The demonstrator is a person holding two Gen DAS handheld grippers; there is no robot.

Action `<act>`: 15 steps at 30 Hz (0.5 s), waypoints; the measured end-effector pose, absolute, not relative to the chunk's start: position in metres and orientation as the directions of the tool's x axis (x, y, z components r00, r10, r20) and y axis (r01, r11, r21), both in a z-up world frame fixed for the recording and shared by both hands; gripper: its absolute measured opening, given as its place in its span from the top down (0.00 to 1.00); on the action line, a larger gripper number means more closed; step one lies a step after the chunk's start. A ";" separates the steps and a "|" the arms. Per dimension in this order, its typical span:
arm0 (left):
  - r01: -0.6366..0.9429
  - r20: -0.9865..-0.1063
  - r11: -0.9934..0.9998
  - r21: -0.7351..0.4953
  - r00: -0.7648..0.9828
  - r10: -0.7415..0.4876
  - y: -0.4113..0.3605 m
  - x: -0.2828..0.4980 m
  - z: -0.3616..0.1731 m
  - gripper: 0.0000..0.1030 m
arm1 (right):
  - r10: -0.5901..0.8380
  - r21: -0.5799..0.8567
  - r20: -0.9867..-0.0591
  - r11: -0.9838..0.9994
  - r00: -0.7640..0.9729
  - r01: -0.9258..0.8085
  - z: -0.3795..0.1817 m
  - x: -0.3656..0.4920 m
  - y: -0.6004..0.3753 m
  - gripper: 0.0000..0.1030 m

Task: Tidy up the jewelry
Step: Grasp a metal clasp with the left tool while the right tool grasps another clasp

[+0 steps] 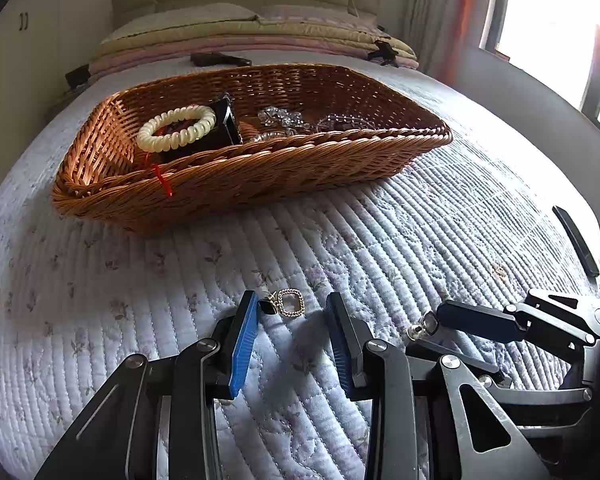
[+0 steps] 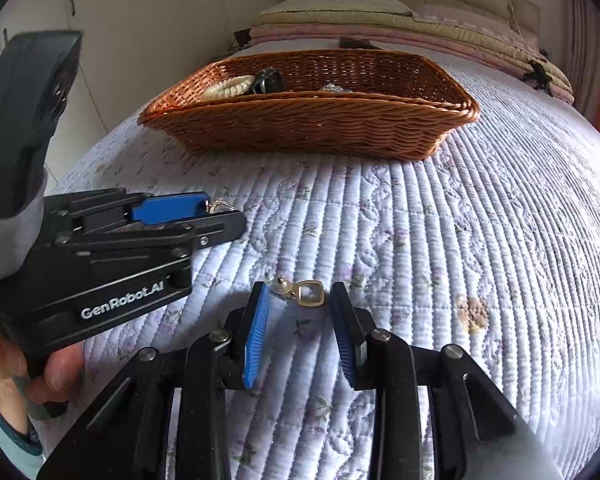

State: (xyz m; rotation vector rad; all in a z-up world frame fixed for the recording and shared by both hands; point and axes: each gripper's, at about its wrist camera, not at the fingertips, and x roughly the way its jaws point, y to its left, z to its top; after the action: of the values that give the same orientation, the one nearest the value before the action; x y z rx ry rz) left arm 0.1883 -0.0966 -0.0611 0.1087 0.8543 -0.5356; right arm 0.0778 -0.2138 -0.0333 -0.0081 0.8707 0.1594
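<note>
Two square gold earrings lie on the quilted bedspread. My left gripper (image 1: 292, 308) is open, low over the quilt, its fingertips on either side of one earring (image 1: 287, 303). My right gripper (image 2: 300, 296) is open around the other earring (image 2: 306, 293), which also shows in the left wrist view (image 1: 424, 325) at the right gripper's tips. The left gripper shows from the side in the right wrist view (image 2: 220, 216). A brown wicker basket (image 1: 228, 184) (image 2: 312, 128) stands farther up the bed, holding a cream coil bracelet (image 1: 176, 128), a black box (image 1: 220, 128) and clear bead strands (image 1: 300, 120).
Folded quilts and pillows (image 1: 252, 32) lie at the head of the bed behind the basket. A dark flat object (image 1: 576, 240) lies at the bed's right edge. A window (image 1: 552, 20) is on the right. Wardrobe doors (image 2: 140, 20) stand to the left.
</note>
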 end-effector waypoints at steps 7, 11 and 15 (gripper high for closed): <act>0.501 -0.734 0.855 -0.133 0.531 -0.425 -0.093 0.189 -0.062 0.82 | 0.140 0.060 -0.761 0.987 0.633 -0.146 -0.033 0.076 -0.216 0.66; 0.514 -0.722 0.848 -0.131 0.537 -0.437 -0.093 0.184 -0.060 0.83 | 0.142 0.060 -0.762 0.987 0.632 -0.149 -0.033 0.073 -0.216 0.66; 0.483 -0.722 0.869 -0.102 0.565 -0.399 -0.086 0.170 -0.056 0.83 | 0.142 0.054 -0.763 0.986 0.630 -0.157 -0.033 0.073 -0.214 0.66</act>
State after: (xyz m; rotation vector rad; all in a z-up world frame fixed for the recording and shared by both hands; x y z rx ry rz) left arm 0.1697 -0.0858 -0.0565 0.1115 0.8201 -0.5202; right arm 0.0734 -0.2136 -0.0332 -0.0181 0.8725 0.1711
